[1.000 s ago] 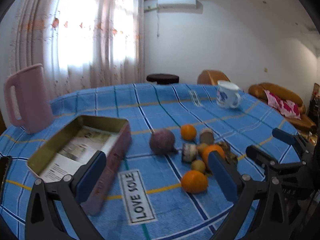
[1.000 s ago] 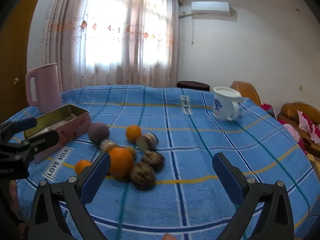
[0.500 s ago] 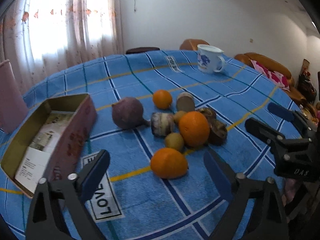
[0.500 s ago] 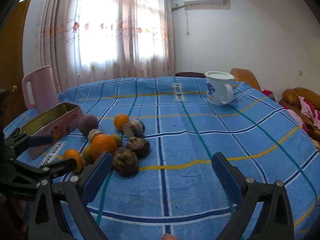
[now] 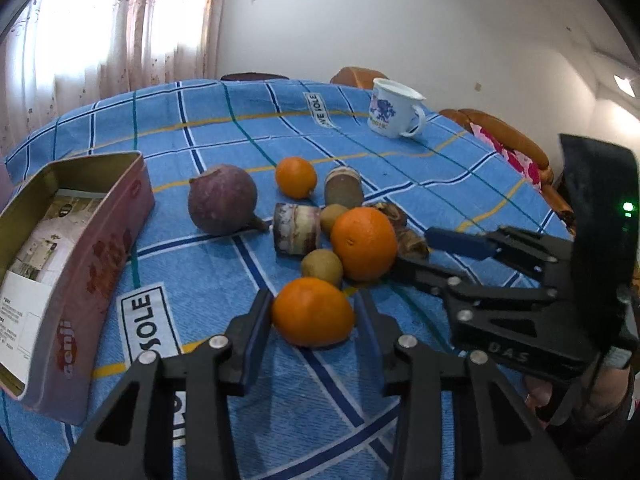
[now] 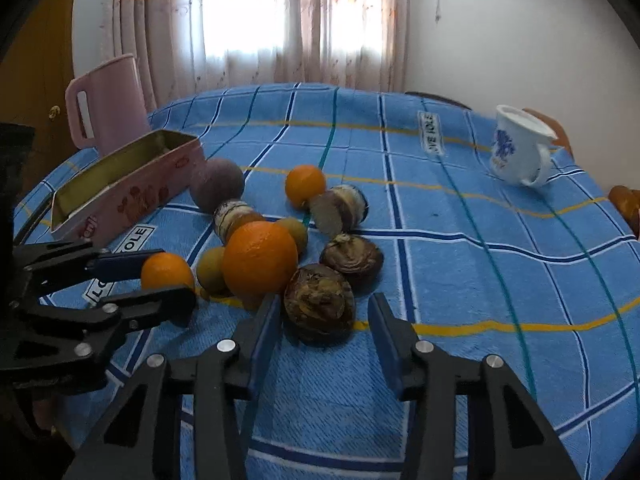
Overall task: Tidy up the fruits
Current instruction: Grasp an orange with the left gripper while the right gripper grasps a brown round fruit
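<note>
I have both tools down at the near edge of the fruit heap on the blue checked bench (image 5: 400, 168), each lined up on the piece closest to it so I can lift from the outside of the pile without nudging the rest. The left tool (image 5: 314, 312) is closing, with the small orange (image 5: 313, 317) sitting between its jaws; the left pad looks to be at the skin, the right one seems just short of it, so I would not call it clamped yet. The right tool (image 6: 322, 316) is closing too, around the dark brown wrinkled fruit (image 6: 319, 304), and a gap shows on the right side there. The open pink tin (image 5: 80, 248) lies to the left of the heap with its long side towards it, which I take as the place the fruit is meant to go. The left view looks down into the tin and shows printed paper on its floor, and it catches the right tool (image 5: 416, 256) reaching in behind the big orange (image 5: 363, 243). The right view cannot see the tin's floor, but it shows the pink jug (image 6: 106, 102) behind the tin, a second brown fruit (image 6: 352, 258), and the left tool's pads either side of the small orange. The white mug (image 6: 520, 148) stands well apart.
</note>
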Tool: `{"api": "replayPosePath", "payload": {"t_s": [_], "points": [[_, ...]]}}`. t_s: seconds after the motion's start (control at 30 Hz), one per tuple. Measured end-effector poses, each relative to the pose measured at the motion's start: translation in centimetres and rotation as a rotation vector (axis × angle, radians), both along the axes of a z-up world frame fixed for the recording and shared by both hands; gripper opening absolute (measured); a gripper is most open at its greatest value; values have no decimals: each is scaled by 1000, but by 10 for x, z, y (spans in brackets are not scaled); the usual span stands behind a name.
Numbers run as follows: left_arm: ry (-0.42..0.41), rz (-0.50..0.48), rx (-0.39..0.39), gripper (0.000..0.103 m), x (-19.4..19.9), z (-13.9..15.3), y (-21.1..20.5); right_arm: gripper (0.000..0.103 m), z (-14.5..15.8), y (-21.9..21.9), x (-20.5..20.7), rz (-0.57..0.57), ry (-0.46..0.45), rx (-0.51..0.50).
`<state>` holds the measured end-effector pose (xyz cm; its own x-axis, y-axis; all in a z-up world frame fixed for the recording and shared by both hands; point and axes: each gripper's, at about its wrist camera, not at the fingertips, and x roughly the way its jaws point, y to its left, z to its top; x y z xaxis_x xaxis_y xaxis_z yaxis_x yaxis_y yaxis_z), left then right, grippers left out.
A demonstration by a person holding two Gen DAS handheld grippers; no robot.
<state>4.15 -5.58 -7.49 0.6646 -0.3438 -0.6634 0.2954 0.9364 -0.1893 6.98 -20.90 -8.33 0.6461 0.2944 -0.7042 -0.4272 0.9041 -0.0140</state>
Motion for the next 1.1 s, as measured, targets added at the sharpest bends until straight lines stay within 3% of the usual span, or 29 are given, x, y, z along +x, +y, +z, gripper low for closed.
{"api": "replayPosePath", "payload": {"t_s": [0.03,0.13,0.57,1.1], "points": [[-6,-1,-3,44,-1,1,0,42,-2,0,2,14,22,7],[-41,5,-7,44,-5,4,1,41,-3,-2,4,28,43,31],[-164,65,-25,43,-16,16,11,41,12,-6,-21,31,-136,64],[-249,105,-30,43,-29,21,15,41,21,-11,-40,65,-273,98]]}}
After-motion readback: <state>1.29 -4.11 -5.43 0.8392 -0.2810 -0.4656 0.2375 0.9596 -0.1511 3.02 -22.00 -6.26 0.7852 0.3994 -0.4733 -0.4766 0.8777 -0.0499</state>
